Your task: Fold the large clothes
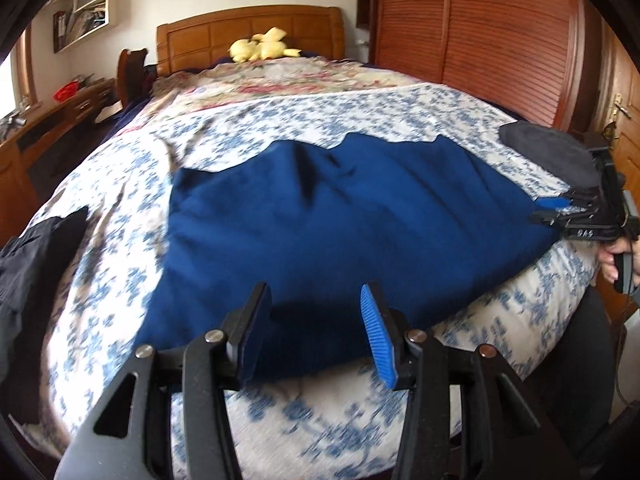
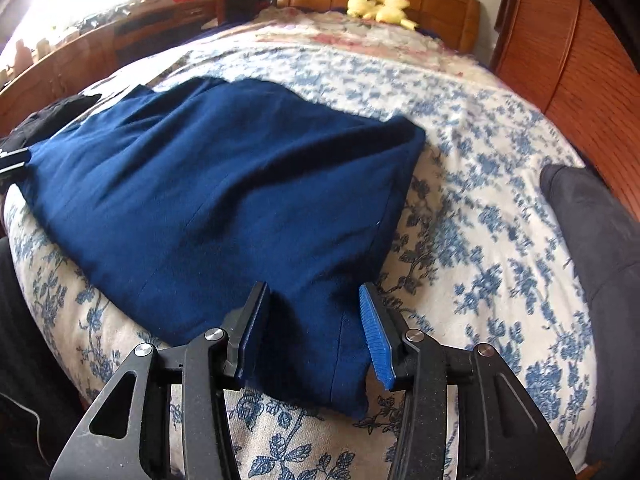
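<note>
The left gripper (image 1: 316,332) sits at 6 o'clock in its own view, with its two fingers spread wide apart. It hangs over the near edge of the blue cloth (image 1: 340,220) and pinches nothing. The right gripper (image 2: 316,332) is the same in its view: fingers spread wide, over the near corner of the blue cloth (image 2: 216,208), holding nothing.

The blue cloth lies flat on the bed cover (image 1: 280,432), which is white with blue flowers. In the left view the cloth fills the middle, and the right gripper (image 1: 576,216) shows at 3 o'clock, by the cloth's right corner. I cannot tell from that side how its fingers stand.

Other things lie around the cloth. In the left view a black cloth (image 1: 36,256) sits at 9 o'clock, near the blue one but apart from it. A dark grey cloth (image 1: 552,152) lies at 2 o'clock, just behind the right gripper. In the right view this dark grey cloth (image 2: 592,232) is at 3 o'clock, well apart from the blue cloth.

At 12 o'clock a yellow soft toy (image 1: 262,50) rests by the brown wooden headboard (image 1: 248,28). A tall brown wardrobe (image 1: 480,32) stands at 1 o'clock beside the bed. A wooden desk (image 1: 52,120) stands at 10 o'clock.
</note>
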{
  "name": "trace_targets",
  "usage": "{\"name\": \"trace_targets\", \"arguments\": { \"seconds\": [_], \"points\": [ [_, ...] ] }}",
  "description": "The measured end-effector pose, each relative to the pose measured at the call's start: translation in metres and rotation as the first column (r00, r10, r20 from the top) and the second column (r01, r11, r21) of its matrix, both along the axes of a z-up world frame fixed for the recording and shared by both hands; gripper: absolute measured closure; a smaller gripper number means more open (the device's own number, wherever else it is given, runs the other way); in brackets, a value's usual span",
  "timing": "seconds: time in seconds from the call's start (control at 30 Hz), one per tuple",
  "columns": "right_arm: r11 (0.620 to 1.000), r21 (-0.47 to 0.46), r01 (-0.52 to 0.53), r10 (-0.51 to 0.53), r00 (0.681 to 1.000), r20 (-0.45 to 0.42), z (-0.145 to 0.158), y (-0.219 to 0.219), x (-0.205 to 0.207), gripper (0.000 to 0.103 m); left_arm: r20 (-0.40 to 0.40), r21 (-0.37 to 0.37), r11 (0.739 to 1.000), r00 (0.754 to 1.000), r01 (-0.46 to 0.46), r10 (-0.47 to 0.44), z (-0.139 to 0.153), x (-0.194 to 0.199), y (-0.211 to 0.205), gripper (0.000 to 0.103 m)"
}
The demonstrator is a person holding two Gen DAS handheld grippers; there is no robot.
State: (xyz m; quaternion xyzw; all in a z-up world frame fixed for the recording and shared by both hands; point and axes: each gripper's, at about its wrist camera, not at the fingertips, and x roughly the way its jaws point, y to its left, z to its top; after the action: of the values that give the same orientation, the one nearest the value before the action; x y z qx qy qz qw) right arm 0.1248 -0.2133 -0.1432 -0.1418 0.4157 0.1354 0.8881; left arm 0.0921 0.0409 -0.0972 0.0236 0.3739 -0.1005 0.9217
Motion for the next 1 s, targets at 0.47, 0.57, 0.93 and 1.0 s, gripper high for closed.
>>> {"name": "trace_targets", "arguments": {
  "seconds": [0.47, 0.57, 0.93, 1.0],
  "points": [
    [0.989, 0.036, -0.14, 0.136, 0.986, 0.092, 0.023, 0.057, 0.0, 0.057, -0.068, 0.055, 0.996, 0.995, -0.073, 0.077, -0.027, -0.007, 0.027, 0.054],
    [0.978, 0.082, -0.192, 0.187, 0.98, 0.064, 0.014, 0.085, 0.003, 0.057, -0.076, 0.068, 0.995, 0.994, -0.078, 0.083, -0.033, -0.004, 0.028, 0.052],
    [0.963, 0.113, -0.247, 0.244, 0.969, 0.04, -0.028, 0.137, 0.005, 0.056, -0.053, 0.088, 0.99, 0.992, -0.112, 0.117, -0.028, -0.007, 0.032, 0.05],
    [0.958, 0.138, -0.253, 0.25, 0.968, 0.036, -0.029, 0.133, 0.006, 0.056, -0.049, 0.088, 0.988, 0.99, -0.125, 0.13, -0.024, -0.012, 0.037, 0.05]
  ]
}}
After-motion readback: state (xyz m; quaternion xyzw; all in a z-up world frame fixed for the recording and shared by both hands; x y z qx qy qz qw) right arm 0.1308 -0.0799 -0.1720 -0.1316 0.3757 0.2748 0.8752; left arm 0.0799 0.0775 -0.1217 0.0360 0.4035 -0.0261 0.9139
